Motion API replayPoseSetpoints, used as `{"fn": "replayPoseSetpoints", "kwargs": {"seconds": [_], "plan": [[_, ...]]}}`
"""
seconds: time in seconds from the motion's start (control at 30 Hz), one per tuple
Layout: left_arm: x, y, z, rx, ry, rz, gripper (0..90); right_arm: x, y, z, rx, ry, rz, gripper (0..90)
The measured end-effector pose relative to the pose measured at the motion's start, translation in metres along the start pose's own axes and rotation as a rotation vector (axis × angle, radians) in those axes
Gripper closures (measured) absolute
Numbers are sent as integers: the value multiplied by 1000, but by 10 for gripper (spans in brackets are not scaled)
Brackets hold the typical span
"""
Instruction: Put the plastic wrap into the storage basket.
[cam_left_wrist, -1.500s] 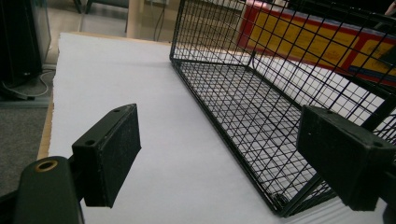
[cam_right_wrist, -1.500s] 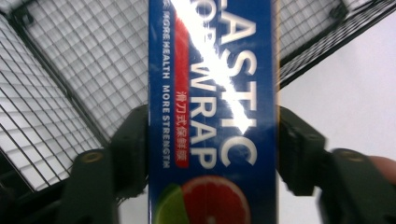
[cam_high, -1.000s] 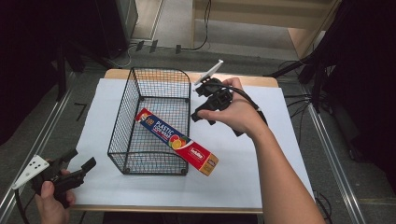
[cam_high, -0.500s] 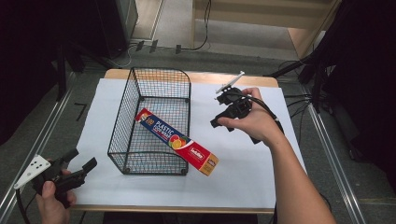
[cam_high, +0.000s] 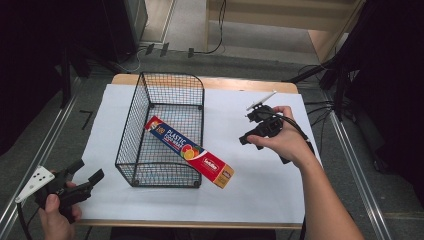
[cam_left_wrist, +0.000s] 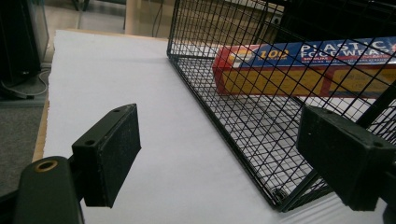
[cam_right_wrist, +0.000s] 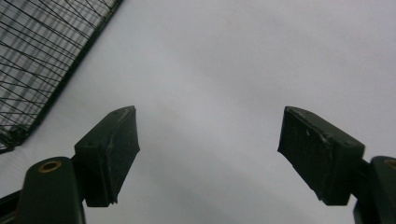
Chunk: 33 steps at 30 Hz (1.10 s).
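I am holding the right gripper (cam_high: 248, 136) over the white sheet (cam_high: 260, 185), to the right of the wire basket (cam_high: 165, 131), and its jaws are standing wide apart with nothing between them. The box of plastic wrap (cam_high: 191, 152) is lying slanted, one end inside the basket and the other end poking out over the low front edge onto the sheet. To finish well, I think I should come at the outer end from the side, close on its narrow faces and push it fully inside. The left gripper (cam_high: 85, 176) is waiting released at the near left corner; in its own view the box (cam_left_wrist: 303, 65) is behind the mesh, well apart from its pads (cam_left_wrist: 114, 149).
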<state>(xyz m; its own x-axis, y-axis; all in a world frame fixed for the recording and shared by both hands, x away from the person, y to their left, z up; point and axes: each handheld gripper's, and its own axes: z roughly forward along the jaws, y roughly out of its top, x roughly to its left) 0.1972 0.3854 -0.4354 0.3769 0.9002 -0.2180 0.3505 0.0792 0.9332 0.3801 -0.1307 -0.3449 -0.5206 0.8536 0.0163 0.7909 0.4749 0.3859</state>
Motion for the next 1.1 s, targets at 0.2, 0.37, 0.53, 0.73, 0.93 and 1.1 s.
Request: {"fn": "replayPoseSetpoints", "kwargs": {"seconds": [0.2,0.37,0.53,0.73,0.93,1.1], "plan": [[0,0,0,1,0,1,139,-13,-16,8,8,-8,34,211],[-1,0,0,6,3,2,139,-28,-32,13,0,-16,71,212],[-1,0,-1,8,1,6,139,-36,-44,19,-6,-21,92,212],[-1,-1,0,10,3,6,139,-50,-66,27,-20,-17,132,212],[-2,-1,0,12,3,6,139,-64,-90,32,-44,-22,176,214],[-2,-1,0,14,0,10,139,-74,-109,34,-67,-33,216,217]]}}
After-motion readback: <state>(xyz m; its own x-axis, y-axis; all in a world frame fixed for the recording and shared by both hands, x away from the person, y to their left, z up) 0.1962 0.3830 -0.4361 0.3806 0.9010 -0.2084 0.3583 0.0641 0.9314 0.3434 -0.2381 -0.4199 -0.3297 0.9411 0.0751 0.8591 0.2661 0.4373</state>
